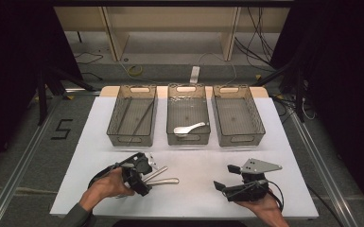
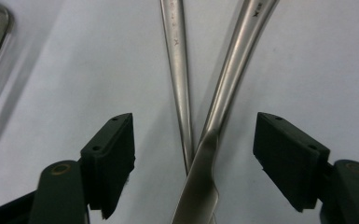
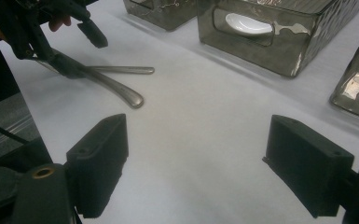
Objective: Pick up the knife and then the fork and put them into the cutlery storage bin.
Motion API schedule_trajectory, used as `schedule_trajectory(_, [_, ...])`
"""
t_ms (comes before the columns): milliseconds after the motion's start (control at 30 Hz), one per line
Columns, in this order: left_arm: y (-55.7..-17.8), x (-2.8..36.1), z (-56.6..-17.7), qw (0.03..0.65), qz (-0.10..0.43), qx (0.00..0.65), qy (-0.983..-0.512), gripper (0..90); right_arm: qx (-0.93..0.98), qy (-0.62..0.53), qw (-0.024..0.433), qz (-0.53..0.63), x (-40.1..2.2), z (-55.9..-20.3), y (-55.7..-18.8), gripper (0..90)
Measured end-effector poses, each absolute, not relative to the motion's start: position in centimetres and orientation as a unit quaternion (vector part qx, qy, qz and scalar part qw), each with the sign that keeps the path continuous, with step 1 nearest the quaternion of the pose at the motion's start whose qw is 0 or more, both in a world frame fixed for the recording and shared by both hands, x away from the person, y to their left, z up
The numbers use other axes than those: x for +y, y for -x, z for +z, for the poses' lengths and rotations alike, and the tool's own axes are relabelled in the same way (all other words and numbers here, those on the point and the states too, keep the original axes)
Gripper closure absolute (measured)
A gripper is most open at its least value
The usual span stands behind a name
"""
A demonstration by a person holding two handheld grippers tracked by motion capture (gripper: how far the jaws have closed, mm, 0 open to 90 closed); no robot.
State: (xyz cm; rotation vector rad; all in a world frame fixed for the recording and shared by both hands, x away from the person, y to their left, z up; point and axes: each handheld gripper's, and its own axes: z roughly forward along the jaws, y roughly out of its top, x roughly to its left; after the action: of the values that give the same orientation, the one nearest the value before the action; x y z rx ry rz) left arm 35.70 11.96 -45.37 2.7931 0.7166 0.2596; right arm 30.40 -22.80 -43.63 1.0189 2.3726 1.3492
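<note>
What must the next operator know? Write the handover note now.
Left gripper: jaws open, straddling two crossed metal handles on the white mat; pads not touching them yet.
Right gripper: jaws open, nothing between them, over bare mat at the near right.
Three bins at the far side: left bin holds thin dark sticks, middle bin holds a white spoon, right bin looks empty.
Done: spoon and sticks binned.
Left: probably close on one handle, lift it, bin it; then the other.

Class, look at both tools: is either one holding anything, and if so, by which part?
Nothing is held. The left tool straddles two crossed metal utensil handles without touching; the right tool is open.
</note>
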Motion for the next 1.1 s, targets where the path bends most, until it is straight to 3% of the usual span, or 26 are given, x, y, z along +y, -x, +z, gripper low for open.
schedule_trajectory(267, [-36.0, 11.7, -46.3, 0.106, 0.076, 0.237, -0.963, 37.4, 0.810, -0.346, 0.114, 0.459, -22.6, -43.7, -30.3, 21.9])
schedule_trajectory(567, [-36.3, 11.5, -46.2, 0.110, 0.052, 0.230, -0.965, 55.1, 0.810, -0.347, 0.113, 0.459, -22.6, -43.7, -30.3, 22.0])
schedule_trajectory(1100, [-36.7, 11.7, -46.1, 0.113, 0.031, 0.225, -0.967, 74.2, 0.811, -0.345, 0.115, 0.459, -22.6, -43.6, -30.3, 22.4])
